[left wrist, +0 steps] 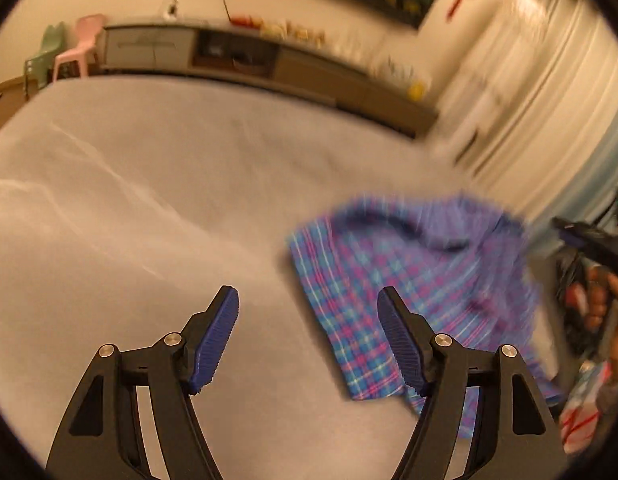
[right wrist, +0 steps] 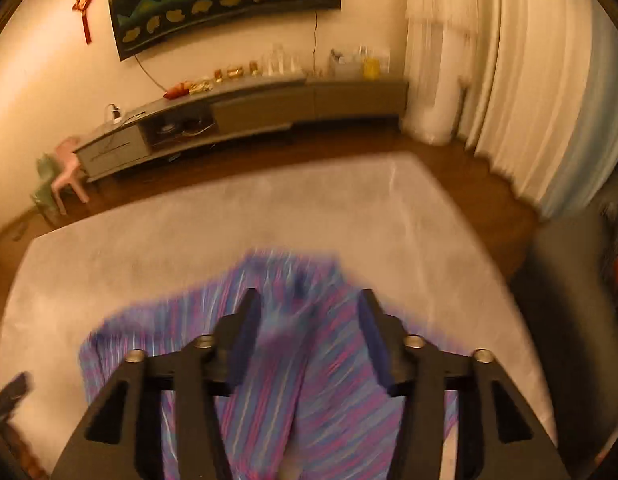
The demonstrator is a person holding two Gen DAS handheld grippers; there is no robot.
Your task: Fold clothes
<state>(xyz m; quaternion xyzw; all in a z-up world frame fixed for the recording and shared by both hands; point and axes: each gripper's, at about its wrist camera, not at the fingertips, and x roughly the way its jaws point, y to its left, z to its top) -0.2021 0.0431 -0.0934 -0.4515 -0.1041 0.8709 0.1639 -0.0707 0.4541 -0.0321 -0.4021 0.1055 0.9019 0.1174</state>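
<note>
Plaid cloth (left wrist: 413,280) lies rumpled and motion-blurred on the grey table (left wrist: 149,200), toward its right side. Left gripper (left wrist: 309,336) hovers above bare tabletop just left of the cloth, jaws spread wide and empty. Right gripper (right wrist: 307,332) hangs over the cloth (right wrist: 269,380), jaws also wide apart; a raised fold shows between them, though whether it touches the pads is unclear. Beyond the table stand two small chairs (right wrist: 61,176), a low cabinet (right wrist: 249,112) and curtains (right wrist: 529,80).
</note>
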